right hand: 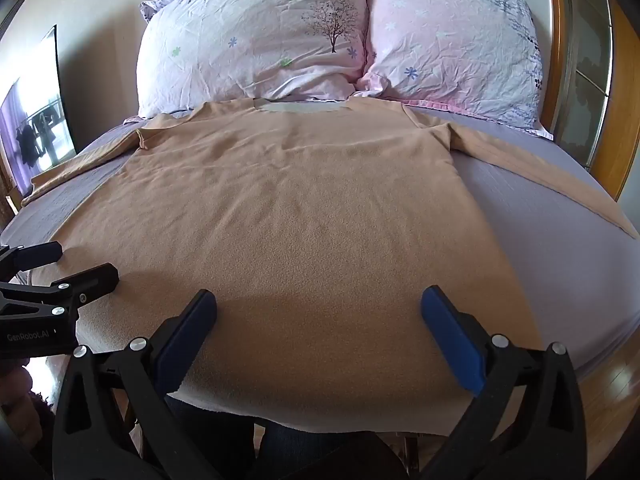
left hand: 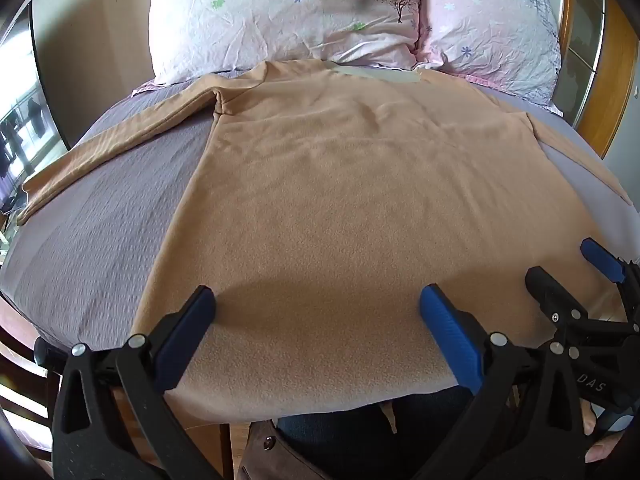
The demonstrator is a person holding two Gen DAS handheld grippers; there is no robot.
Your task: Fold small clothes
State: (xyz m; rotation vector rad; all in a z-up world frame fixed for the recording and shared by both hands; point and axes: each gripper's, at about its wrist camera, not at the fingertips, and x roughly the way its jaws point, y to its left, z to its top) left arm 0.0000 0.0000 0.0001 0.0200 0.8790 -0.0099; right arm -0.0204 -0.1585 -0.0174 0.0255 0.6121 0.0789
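Observation:
A tan long-sleeved fleece shirt (left hand: 340, 184) lies flat on the bed, collar toward the pillows, hem hanging slightly over the near edge. It also shows in the right wrist view (right hand: 304, 216). Its left sleeve (left hand: 104, 148) stretches out to the left and its right sleeve (right hand: 540, 172) to the right. My left gripper (left hand: 316, 300) is open and empty, hovering over the hem on the left side. My right gripper (right hand: 318, 304) is open and empty over the hem on the right side. Each gripper appears in the other's view, the right one (left hand: 572, 264) and the left one (right hand: 80, 262).
The bed has a purple-grey sheet (left hand: 100, 240). Two pink floral pillows (right hand: 256, 48) (right hand: 452, 44) rest at the head. A wooden headboard and frame (right hand: 624, 92) stands at the right. A window (right hand: 32, 128) is on the left wall. Wooden floor (right hand: 608, 400) shows below right.

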